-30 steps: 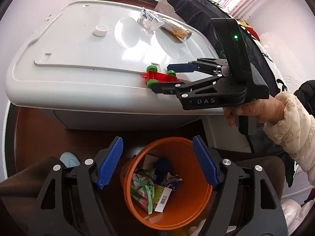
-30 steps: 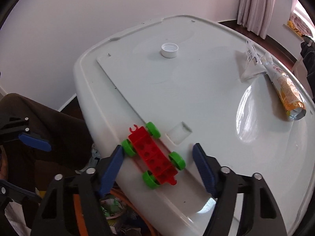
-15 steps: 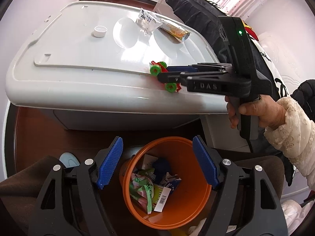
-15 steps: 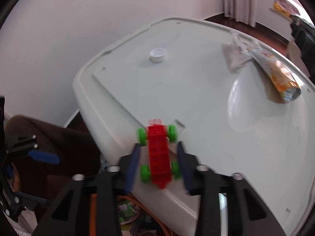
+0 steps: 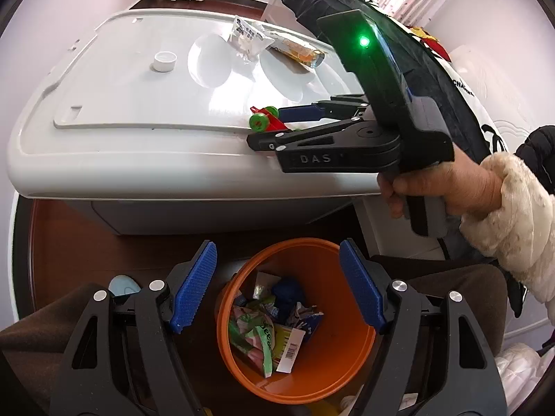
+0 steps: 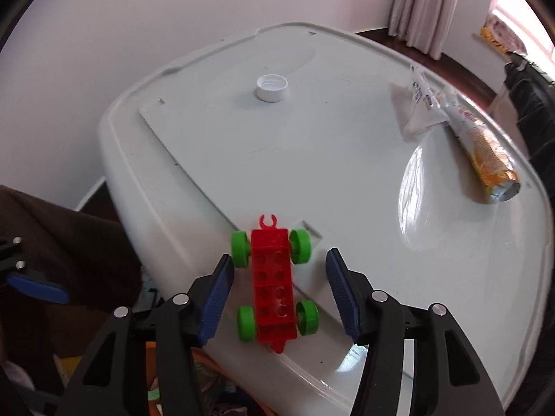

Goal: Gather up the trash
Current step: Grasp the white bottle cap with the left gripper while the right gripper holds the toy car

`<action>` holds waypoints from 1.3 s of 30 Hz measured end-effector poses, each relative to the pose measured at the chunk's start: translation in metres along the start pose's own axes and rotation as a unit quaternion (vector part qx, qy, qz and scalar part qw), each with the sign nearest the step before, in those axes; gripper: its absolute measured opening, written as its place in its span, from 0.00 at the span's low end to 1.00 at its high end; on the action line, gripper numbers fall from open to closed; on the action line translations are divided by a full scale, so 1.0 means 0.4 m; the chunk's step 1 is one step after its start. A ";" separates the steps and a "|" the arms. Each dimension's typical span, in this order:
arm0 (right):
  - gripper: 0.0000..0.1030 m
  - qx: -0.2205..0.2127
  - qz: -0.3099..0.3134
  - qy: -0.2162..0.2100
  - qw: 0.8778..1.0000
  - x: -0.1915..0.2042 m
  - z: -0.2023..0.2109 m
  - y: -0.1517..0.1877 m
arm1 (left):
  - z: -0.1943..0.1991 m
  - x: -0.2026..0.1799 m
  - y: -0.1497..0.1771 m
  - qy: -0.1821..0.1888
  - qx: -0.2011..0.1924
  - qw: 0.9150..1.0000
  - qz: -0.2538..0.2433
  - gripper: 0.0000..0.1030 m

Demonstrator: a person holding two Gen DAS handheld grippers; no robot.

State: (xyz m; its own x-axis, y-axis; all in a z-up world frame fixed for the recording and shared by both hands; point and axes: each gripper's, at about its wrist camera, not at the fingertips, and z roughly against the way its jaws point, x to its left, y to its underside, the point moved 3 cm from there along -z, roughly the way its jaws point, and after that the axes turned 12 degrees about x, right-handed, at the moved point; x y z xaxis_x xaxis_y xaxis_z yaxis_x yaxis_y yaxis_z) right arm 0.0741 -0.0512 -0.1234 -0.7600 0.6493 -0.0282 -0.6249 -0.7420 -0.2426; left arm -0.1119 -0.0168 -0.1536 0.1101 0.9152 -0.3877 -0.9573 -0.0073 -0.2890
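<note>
One orange bin (image 5: 347, 357), wrappers inside, between the wide-open, empty left gripper (image 5: 277, 291). One red toy car (image 6: 274, 284), four green wheels, on the white lid's (image 6: 312, 159) near edge between the right gripper's (image 6: 277, 289) parted jaws, untouched. Farther: one white bottle cap (image 6: 272, 87), two wrappers (image 6: 485, 152) far right.

A lived-in room at home: behind the big white plastic lid (image 6: 347, 159) hang pale curtains (image 6: 421, 3), dark wood floor (image 5: 69, 239) runs beneath it, and a black garment (image 5: 388, 31) is draped just beside it.
</note>
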 end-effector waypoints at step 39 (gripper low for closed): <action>0.38 -0.144 -0.174 -0.018 0.974 -0.253 0.220 0.105 | -0.122 0.326 -0.523 -0.127 -0.017 0.983 0.131 0.70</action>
State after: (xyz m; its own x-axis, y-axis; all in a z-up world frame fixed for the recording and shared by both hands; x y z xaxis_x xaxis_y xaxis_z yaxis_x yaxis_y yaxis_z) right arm 0.1090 -0.1626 -0.0454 -0.5207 0.8427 0.1369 -0.7734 -0.3976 -0.4938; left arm 0.1157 0.0843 -0.1864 -0.2134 0.9512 -0.2228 -0.9341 -0.2655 -0.2388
